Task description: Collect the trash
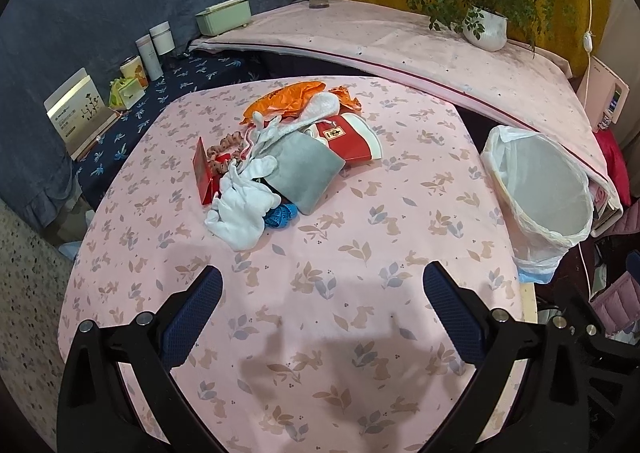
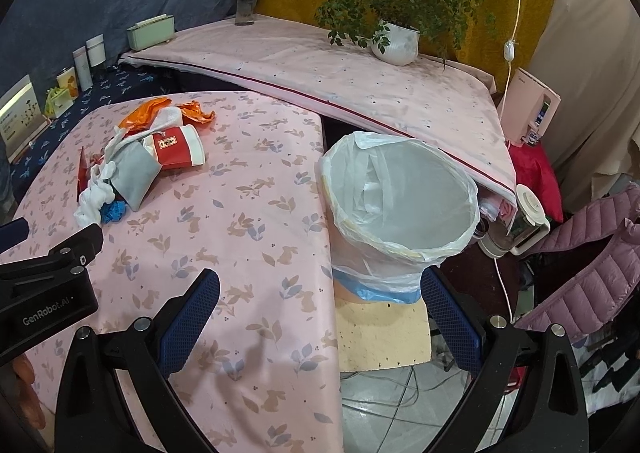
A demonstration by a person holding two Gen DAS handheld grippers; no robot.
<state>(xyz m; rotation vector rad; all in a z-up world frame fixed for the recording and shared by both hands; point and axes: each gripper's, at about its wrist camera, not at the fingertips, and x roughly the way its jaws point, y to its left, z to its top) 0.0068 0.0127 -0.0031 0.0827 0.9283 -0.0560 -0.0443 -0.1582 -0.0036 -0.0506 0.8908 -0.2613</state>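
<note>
The trash sits in 1 heap ahead of the left hand-held gripper (image 1: 322, 287): a red paper cup (image 1: 348, 139) on its side, a grey pouch (image 1: 308, 173) touching it, white gloves (image 1: 240, 209) at the near edge over a blue tape measure (image 1: 285, 215), a red card (image 1: 203, 171) standing to the left, and orange wrapper (image 1: 286, 99) at the far end. The bin (image 2: 400, 205), lined with a clear bag and looking empty, stands just ahead of the right hand-held gripper (image 2: 320, 293), off the counter's (image 1: 360, 333) right edge on a pale block (image 2: 382, 333).

Both hand-held grippers are spread wide and carry nothing — so collecting has not begun. Next, I judge, the left one should reach forward to the gloves, the nearest piece, close on them, then swing right to the bin.
</note>
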